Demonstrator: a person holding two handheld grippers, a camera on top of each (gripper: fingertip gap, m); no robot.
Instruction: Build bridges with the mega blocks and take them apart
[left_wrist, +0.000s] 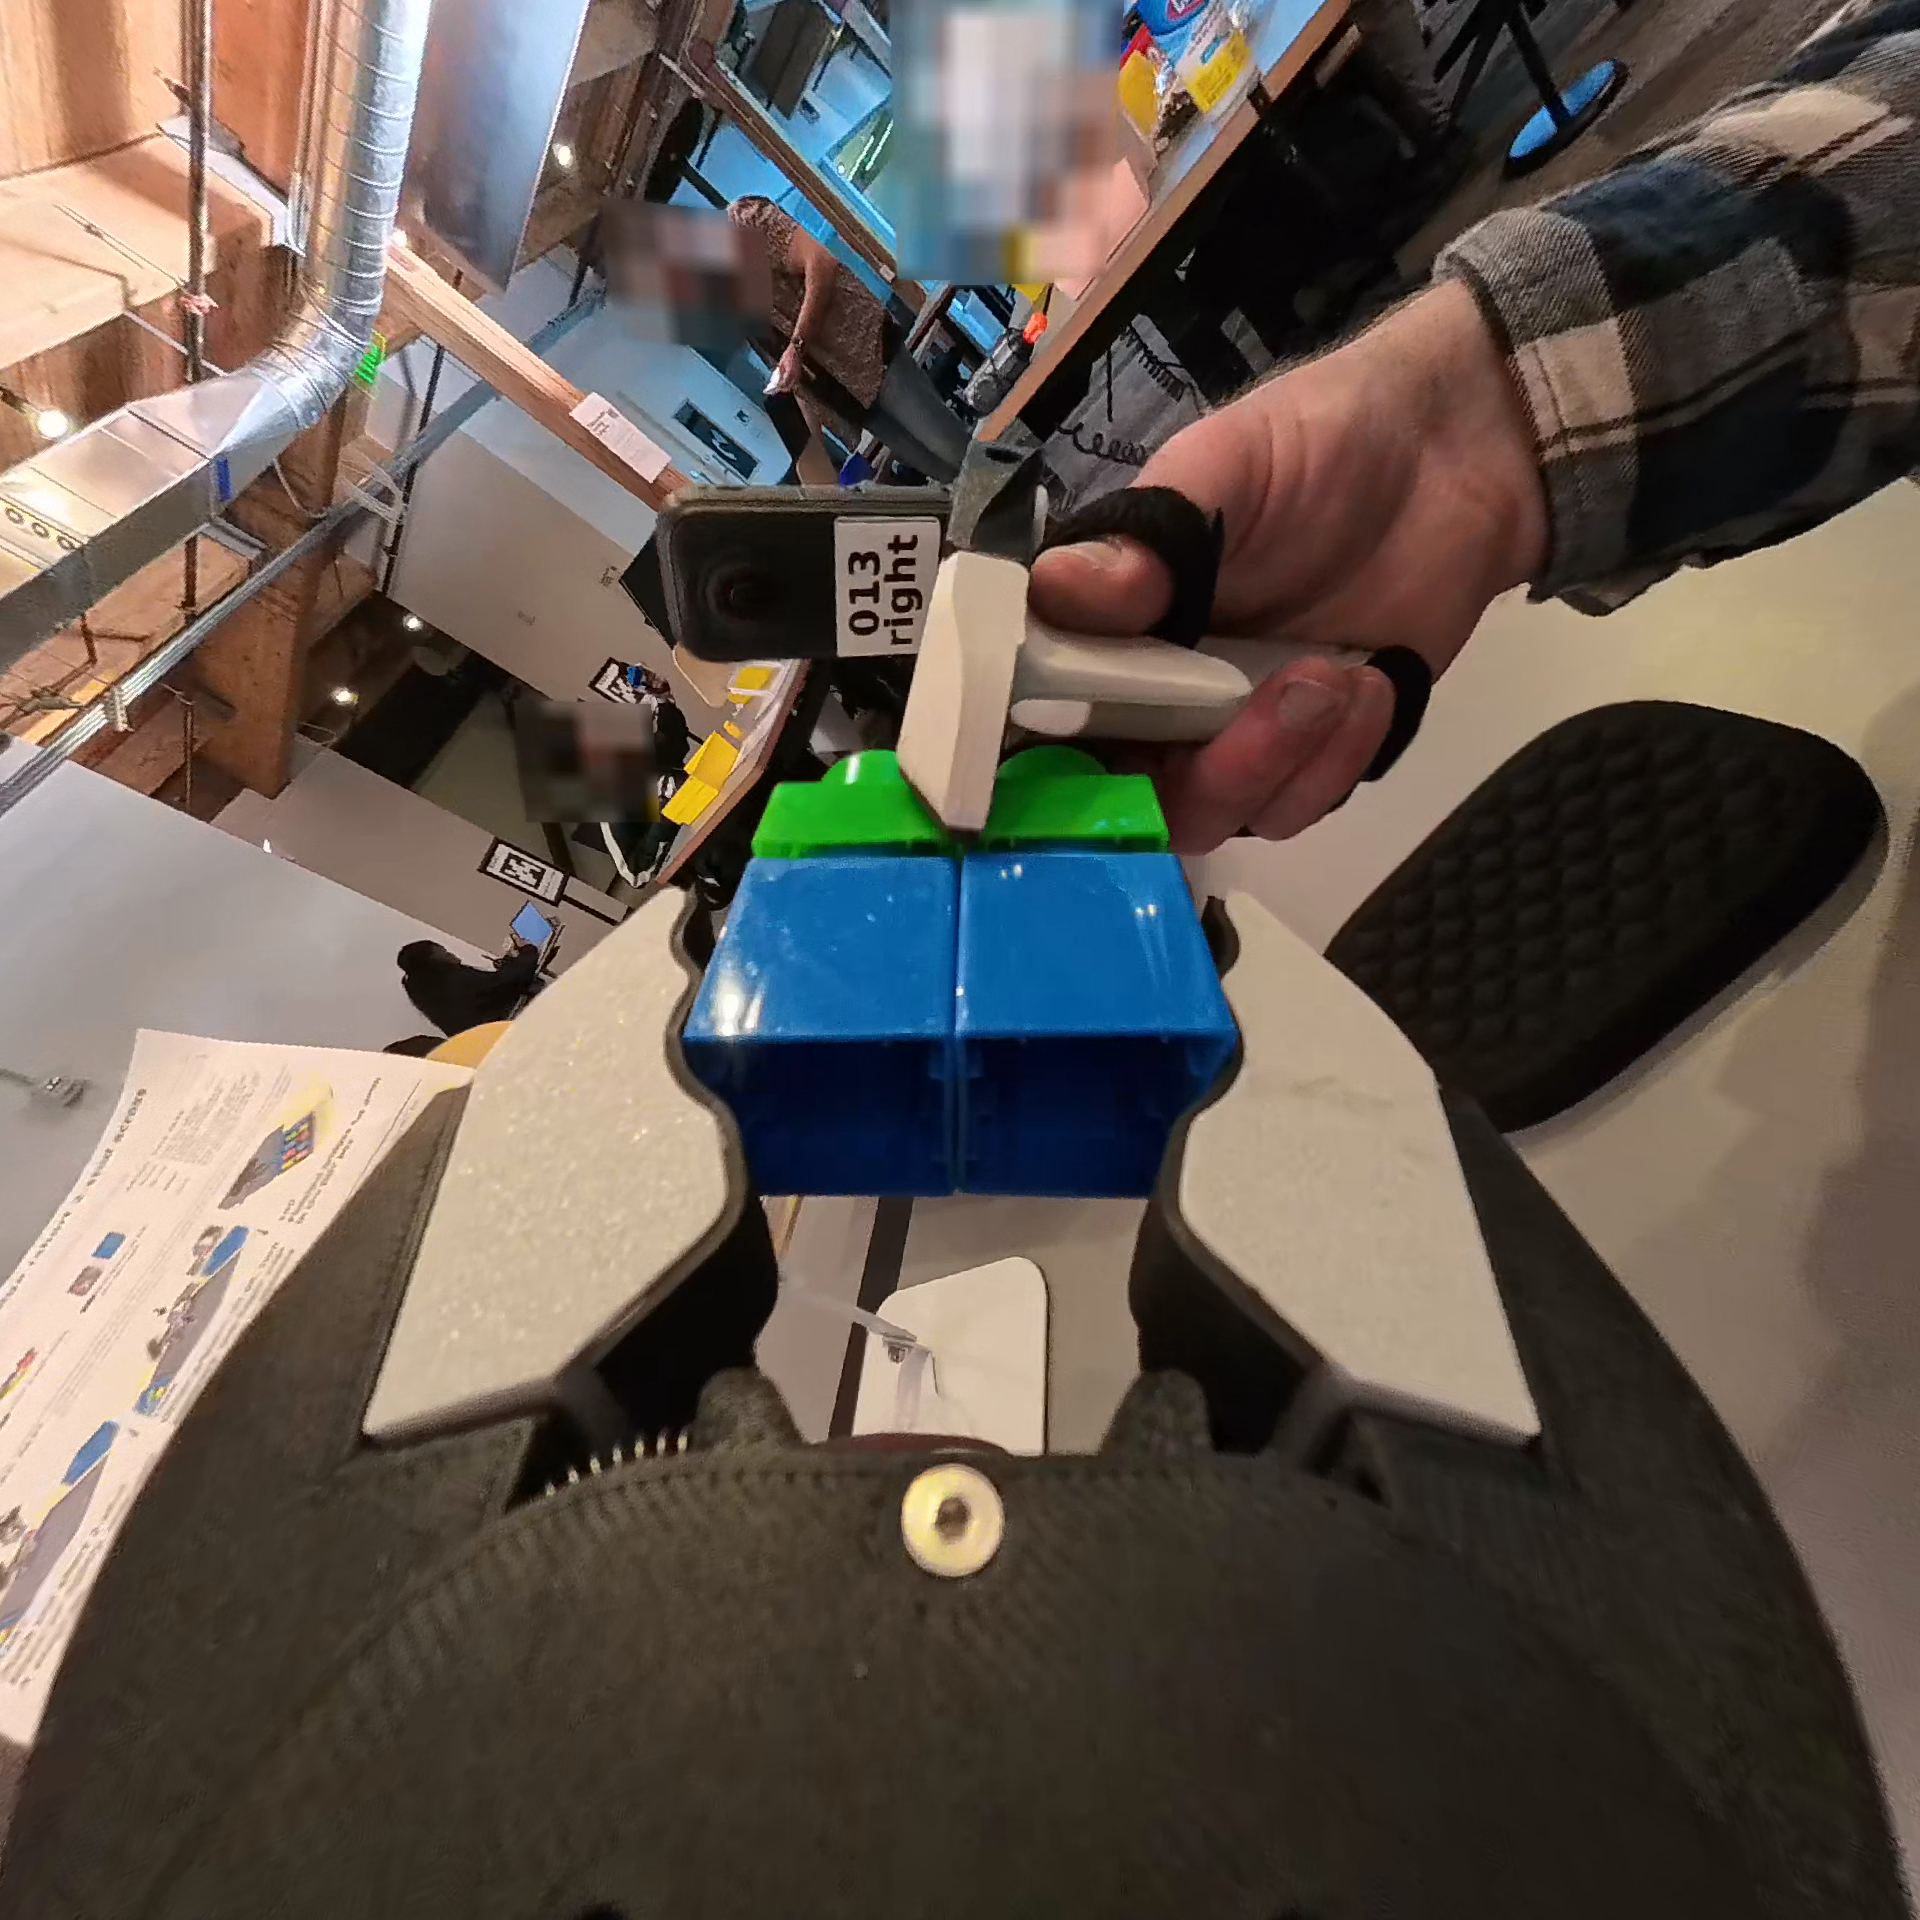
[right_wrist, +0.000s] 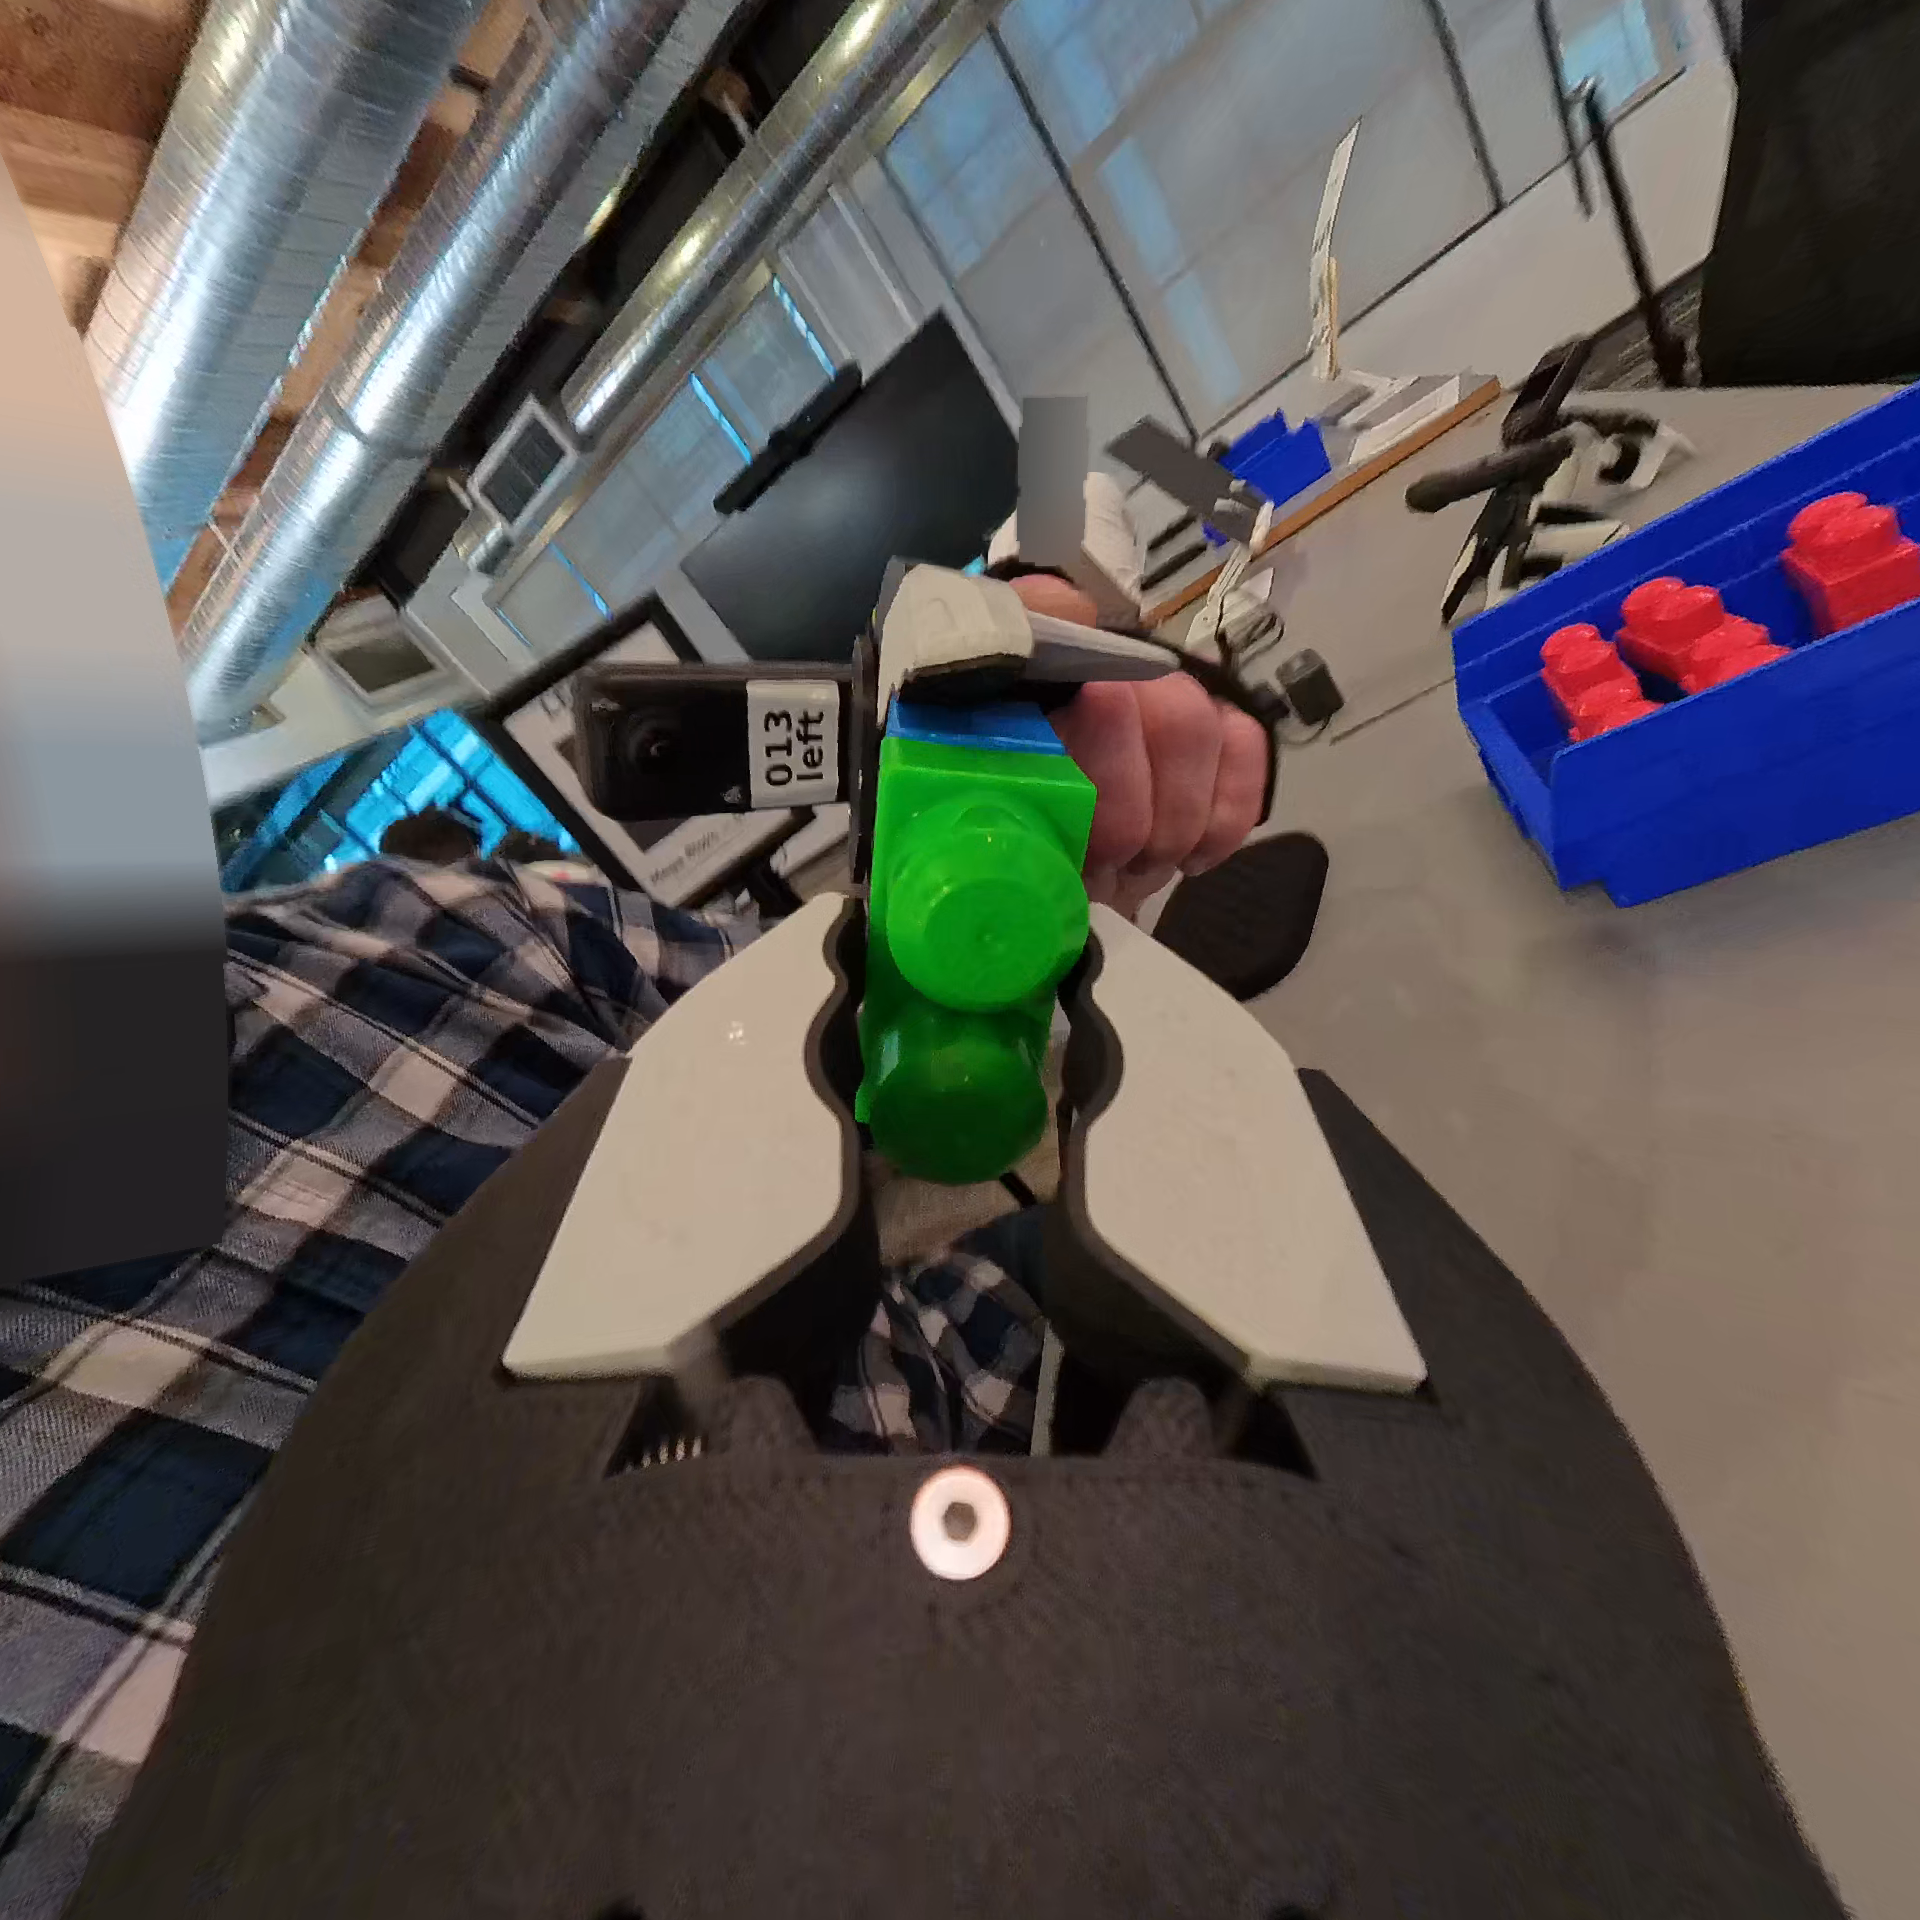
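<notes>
left gripper (left_wrist: 958, 997): jaws spread wide, both pads pressed on the outer sides of the blue blocks (left_wrist: 961, 1023), held up off the table. right gripper (right_wrist: 971, 997): jaws narrower, pads clamped on the green block (right_wrist: 971, 935), coming in from the opposite side, facing the left one. right hand (left_wrist: 1340, 582) wraps its handle, fingers thru black straps, plaid sleeve at wrist. left hand (right_wrist: 1164, 769) likewise fisted round its handle behind the blocks.
</notes>
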